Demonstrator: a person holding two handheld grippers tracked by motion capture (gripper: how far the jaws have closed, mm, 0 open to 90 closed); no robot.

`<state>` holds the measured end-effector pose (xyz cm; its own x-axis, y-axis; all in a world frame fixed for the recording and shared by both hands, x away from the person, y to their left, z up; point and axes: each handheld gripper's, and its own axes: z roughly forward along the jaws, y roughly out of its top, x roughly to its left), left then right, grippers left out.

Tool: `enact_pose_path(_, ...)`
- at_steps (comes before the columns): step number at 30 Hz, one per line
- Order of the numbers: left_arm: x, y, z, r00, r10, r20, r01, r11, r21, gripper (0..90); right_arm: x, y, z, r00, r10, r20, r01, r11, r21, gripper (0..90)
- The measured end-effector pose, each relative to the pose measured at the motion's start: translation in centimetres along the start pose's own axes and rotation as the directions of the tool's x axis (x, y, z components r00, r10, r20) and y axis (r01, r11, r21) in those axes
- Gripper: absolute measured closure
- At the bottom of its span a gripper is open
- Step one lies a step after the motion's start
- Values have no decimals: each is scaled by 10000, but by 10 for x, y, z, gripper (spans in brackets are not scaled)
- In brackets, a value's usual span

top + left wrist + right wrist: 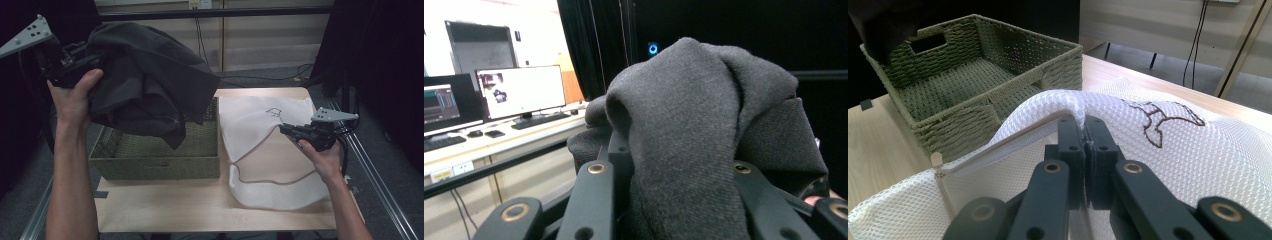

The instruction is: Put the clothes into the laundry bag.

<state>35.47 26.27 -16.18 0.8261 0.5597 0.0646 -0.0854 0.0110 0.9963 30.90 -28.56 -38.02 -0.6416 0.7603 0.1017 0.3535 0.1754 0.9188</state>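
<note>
The left claw point(82, 62) was clamped on a dark grey garment point(150, 85), which draped over its jaws and hung at about ten o'clock, lifted above the woven basket point(155, 160), probably so it could swing across to the bag. The right claw point(290, 131), jaws pinched fully together on a fold of the white mesh laundry bag point(260, 125) at three o'clock on the table point(165, 210), held the rim raised, apparently to keep the mouth open for the garment.
</note>
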Motion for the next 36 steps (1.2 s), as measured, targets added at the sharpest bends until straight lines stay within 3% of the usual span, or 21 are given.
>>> enact_pose_path(10, -7, 29, 10, 9997, 201, -128, -204, 9995, -246, 702, 0, 0, 1, 10000, 13, -1, -13, 10000, 25, 879)
enact_pose_path(14, -16, 39, 8, 9995, 296, -84, -300, 9985, -454, 701, 0, 0, 0, 10000, -4, -15, 4, 10000, 25, 879)
enact_pose_path(19, -38, 44, 3, 9986, 476, -228, -486, 9978, -447, 701, 0, 0, 1, 10000, -31, -29, 31, 10000, 18, 879)
enact_pose_path(30, -66, 45, 10, 9957, 468, 799, -403, 9959, -807, 701, 0, 0, 1, 10000, -12, -11, 12, 10000, 30, 879)
enact_pose_path(33, -76, 41, 18, 9919, 594, 1122, -500, 9951, -852, 702, 0, 0, 1, 10000, -4, -7, 4, 10000, 11, 880)
enact_pose_path(36, -86, 37, 28, 9883, 469, 1452, -331, 9948, -963, 702, 1, 0, 2, 10000, -21, -46, 21, 10000, 24, 880)
